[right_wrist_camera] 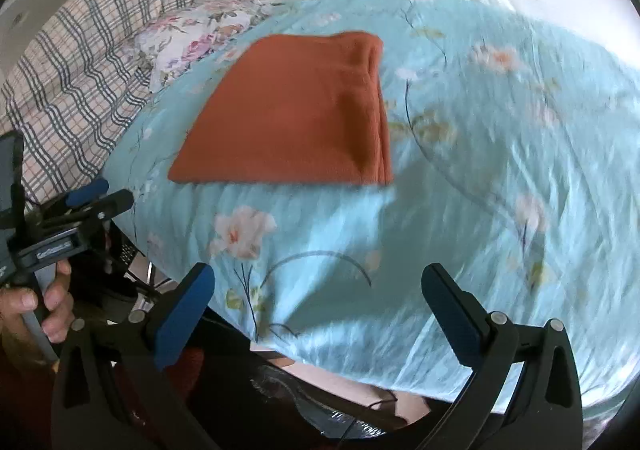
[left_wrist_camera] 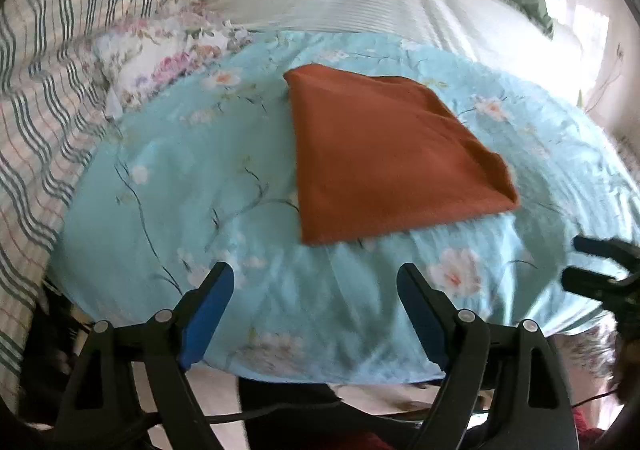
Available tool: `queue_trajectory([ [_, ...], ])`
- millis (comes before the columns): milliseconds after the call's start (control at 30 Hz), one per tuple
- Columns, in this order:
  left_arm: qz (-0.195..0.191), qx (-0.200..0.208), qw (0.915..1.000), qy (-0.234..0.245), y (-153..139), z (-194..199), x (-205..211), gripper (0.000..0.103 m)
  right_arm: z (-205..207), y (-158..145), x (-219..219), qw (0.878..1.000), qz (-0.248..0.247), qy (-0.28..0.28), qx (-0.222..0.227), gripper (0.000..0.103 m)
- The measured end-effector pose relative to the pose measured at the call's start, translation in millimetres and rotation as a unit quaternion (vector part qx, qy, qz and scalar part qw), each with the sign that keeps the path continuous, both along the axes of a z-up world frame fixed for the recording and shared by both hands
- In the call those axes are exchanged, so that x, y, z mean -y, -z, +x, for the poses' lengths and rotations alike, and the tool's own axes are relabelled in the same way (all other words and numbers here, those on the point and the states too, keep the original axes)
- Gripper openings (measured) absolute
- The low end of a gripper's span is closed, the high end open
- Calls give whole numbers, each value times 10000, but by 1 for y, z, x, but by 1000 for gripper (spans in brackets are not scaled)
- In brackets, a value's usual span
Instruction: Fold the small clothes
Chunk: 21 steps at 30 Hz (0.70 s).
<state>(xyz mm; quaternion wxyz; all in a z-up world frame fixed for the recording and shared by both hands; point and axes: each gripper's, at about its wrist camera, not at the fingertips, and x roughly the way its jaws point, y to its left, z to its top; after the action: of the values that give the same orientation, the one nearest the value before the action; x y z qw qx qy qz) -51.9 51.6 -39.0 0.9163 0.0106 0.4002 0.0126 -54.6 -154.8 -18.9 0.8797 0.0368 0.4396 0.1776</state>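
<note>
One rust-orange garment [left_wrist_camera: 384, 154] lies folded into a compact, roughly four-sided packet on the pale blue floral quilt [left_wrist_camera: 200, 190], sitting at centre frame in my left wrist view and upper centre in my right. Its edges look aligned, with stacked layers showing along the right side in the right wrist view, so I judge this piece finished or close to it. Whether the flowered cloth [left_wrist_camera: 160, 46] bunched at upper left is another small item waiting to be folded, I cannot tell.

My left gripper [left_wrist_camera: 316, 282] sits at the bottom of its frame, jaws spread wide with nothing between them, aimed down at the quilt short of the garment. My right gripper [right_wrist_camera: 320, 290] is likewise spread wide and empty, well clear of the cloth. In the right wrist view a hand [right_wrist_camera: 36, 302] at lower left grasps the left tool's handle. Neither tool touches the garment.
</note>
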Motion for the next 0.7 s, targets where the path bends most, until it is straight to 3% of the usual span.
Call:
queue_trajectory([
  [200,561,-23,9984,-23,1,22,13,85,16,0,-9,9994,-175,-287,89,103],
  [367,552,-228,9982,-102,4,44,13,85,28,2,-16,9983,-413,-401,65,103],
  [700,713,-258,9971,-119,-4,61,16,86,57,0,-14,9986,-371,-357,-115,103],
])
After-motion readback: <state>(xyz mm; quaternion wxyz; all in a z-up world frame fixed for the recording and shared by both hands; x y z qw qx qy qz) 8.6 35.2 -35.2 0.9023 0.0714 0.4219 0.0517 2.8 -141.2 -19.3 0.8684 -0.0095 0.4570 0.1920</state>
